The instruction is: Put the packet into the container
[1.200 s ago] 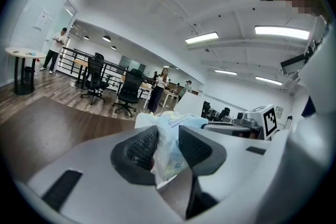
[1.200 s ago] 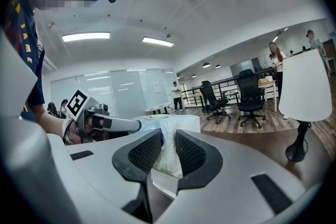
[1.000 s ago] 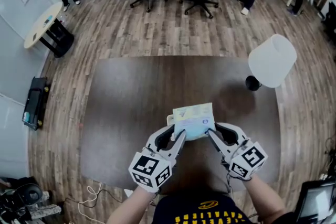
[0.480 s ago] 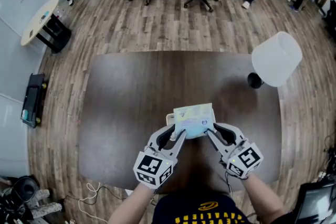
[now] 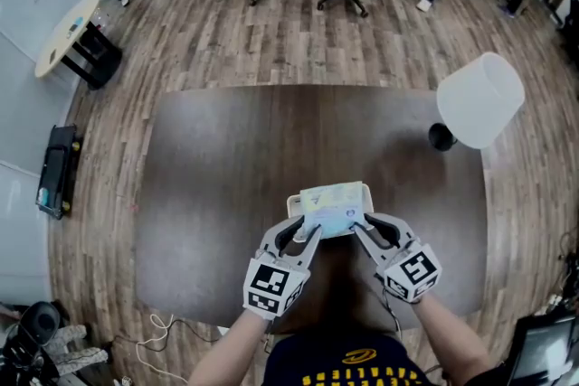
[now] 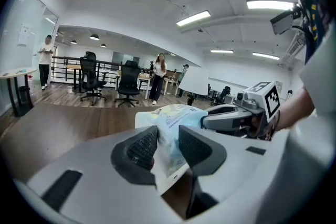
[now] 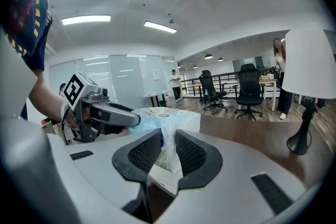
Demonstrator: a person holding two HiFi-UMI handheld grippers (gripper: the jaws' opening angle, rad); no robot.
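Packet (image 5: 333, 211) at container (image 5: 291, 202), near edge of table (image 5: 226, 167); lamp (image 5: 479, 100) far right.

Counted: one pale printed plastic packet (image 5: 333, 208); one white rectangular container (image 6: 139, 117); two grey plastic grippers: left gripper (image 5: 315, 236), right gripper (image 5: 355, 231); one white-shaded table lamp (image 5: 479, 99), two o'clock.

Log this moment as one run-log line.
left tongs: shut on packet | right tongs: shut on packet | packet: over white container, not released | container: on table
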